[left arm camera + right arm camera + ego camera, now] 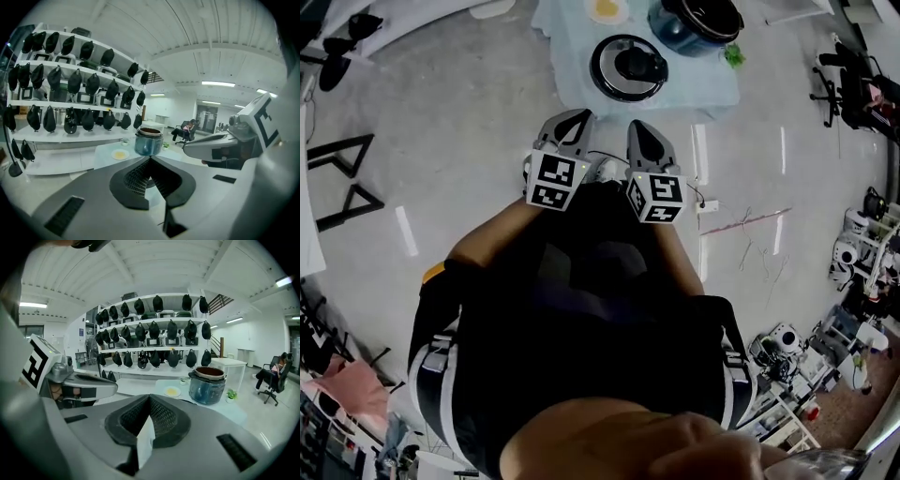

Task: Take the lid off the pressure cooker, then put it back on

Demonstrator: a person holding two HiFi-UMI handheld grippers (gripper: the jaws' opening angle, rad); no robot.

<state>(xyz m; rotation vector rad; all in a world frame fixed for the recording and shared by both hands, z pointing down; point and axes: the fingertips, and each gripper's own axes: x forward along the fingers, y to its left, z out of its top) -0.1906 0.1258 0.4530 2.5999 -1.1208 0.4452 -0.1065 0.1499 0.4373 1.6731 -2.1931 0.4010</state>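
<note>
My left gripper [570,120] and right gripper [643,131] are both pinched together on nothing. The lid [628,67] at twelve o'clock looks rigid, heavy and slick. I'd take it by its raised middle.

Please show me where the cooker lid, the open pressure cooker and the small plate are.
lid [628,67]: head view, on its dark centre.
pressure cooker [206,389]: right gripper view, on its blue side wall.
plate [172,391]: right gripper view, on its yellowish middle.
</note>
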